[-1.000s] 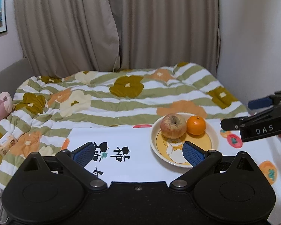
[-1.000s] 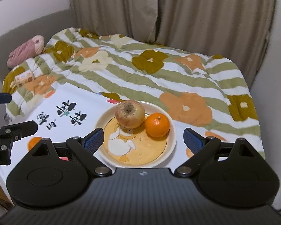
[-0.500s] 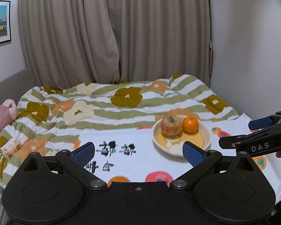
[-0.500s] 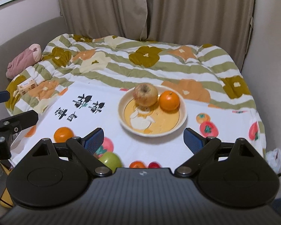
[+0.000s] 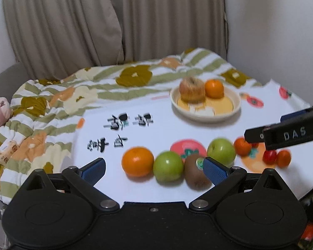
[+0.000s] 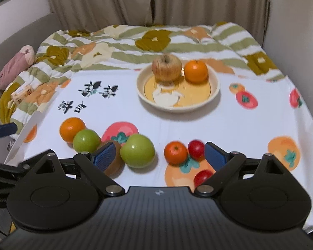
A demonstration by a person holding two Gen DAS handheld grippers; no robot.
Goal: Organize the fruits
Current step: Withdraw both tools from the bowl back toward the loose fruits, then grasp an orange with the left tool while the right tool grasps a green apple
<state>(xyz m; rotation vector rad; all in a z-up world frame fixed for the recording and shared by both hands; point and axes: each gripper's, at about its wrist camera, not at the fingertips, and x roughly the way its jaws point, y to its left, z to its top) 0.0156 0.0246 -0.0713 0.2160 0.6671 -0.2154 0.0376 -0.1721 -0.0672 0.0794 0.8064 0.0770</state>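
A cream plate holds a russet apple and an orange. A row of loose fruit lies near the cloth's front edge: an orange, a green apple, a kiwi, a second green apple, a small orange fruit and red cherry tomatoes. My left gripper is open and empty. My right gripper is open and empty above the row.
The white fruit-print cloth covers a table against a bed with a striped floral quilt. A wall stands at the right. A tissue pack and a pink plush lie on the quilt at left.
Both grippers have pulled back from the plate and tilted down. The row of loose fruit at the front has come into view. Both stay open.
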